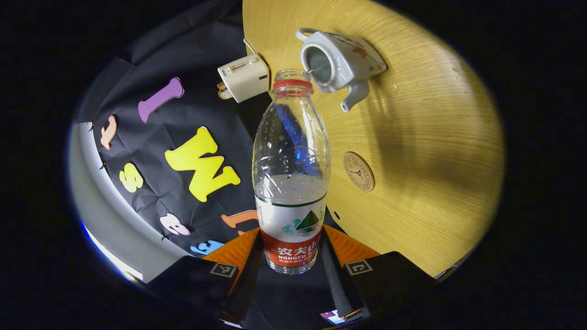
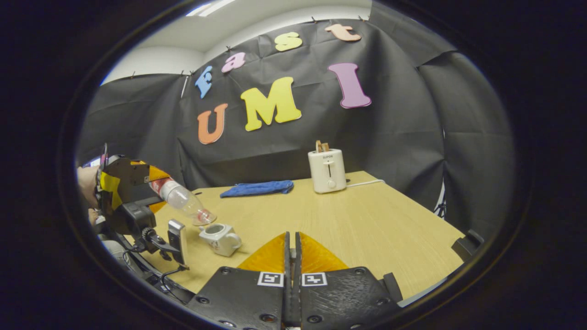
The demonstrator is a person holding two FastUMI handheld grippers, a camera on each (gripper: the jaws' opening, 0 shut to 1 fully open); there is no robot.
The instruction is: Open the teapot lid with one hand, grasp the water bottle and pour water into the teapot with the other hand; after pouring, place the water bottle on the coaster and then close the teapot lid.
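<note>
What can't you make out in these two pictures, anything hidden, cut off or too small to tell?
- Teapot lid: whether the right gripper, fingers together, holds it is hidden between them in the right gripper view.
- Water stream: too small where the water bottle tips over the teapot.
- Left gripper contact: its fingers flank the bottle's base in the left gripper view, which hides the touching faces.

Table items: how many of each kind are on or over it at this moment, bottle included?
Bottle: 1
Teapot: 1
Coaster: 1
Toaster: 1
Cloth: 1
Total: 5
</note>
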